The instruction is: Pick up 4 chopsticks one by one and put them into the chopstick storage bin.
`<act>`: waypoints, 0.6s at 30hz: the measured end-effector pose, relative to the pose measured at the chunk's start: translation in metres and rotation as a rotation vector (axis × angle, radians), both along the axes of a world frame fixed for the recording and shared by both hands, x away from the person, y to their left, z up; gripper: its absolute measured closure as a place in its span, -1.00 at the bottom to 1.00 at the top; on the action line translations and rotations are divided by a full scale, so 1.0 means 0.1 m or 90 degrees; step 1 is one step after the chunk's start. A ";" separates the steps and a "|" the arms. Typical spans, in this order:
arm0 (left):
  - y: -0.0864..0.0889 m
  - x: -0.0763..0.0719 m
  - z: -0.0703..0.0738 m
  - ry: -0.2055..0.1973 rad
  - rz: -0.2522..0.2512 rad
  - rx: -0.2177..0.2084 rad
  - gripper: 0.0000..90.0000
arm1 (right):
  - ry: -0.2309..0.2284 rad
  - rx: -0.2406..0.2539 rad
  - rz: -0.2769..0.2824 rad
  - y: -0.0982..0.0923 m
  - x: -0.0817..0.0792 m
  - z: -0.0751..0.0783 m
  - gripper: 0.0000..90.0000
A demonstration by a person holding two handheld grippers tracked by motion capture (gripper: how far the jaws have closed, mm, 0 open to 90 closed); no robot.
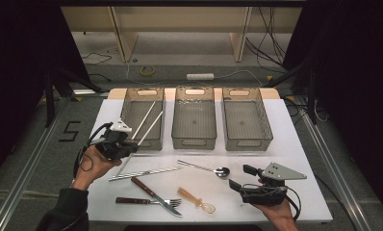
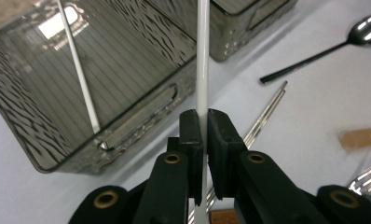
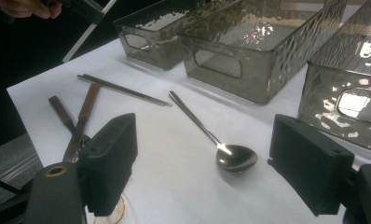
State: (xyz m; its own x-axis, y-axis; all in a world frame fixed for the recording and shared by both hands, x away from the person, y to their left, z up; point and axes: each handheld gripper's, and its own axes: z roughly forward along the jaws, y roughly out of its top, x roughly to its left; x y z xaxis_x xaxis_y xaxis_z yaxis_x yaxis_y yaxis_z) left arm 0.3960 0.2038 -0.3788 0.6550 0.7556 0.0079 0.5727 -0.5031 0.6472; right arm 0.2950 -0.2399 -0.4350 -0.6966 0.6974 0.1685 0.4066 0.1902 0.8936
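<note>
near edge, 6 o'clock: fork [image 1: 169,204], brown-handled knife [image 1: 146,187] and amber spoon [image 1: 197,199] crowded together. at 5 o'clock, right gripper [image 1: 237,177] low over bare table [image 1: 295,202], jaws wide apart, holding nothing. metal spoon [image 1: 206,168] just ahead at 12 of it. at 9 o'clock, left gripper [image 1: 132,146] clamped tight on white chopstick [image 2: 202,60], tip slanting over near rim of left bin [image 1: 142,118], second white stick [image 2: 79,70] already inside. middle bin [image 1: 194,118] and right bin [image 1: 243,119] beyond, narrow gaps between.
</note>
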 end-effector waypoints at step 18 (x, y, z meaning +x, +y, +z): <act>0.16 0.36 0.30 -0.054 0.056 -0.061 0.88 | 0.001 0.004 -0.002 -0.02 0.00 0.00 -0.46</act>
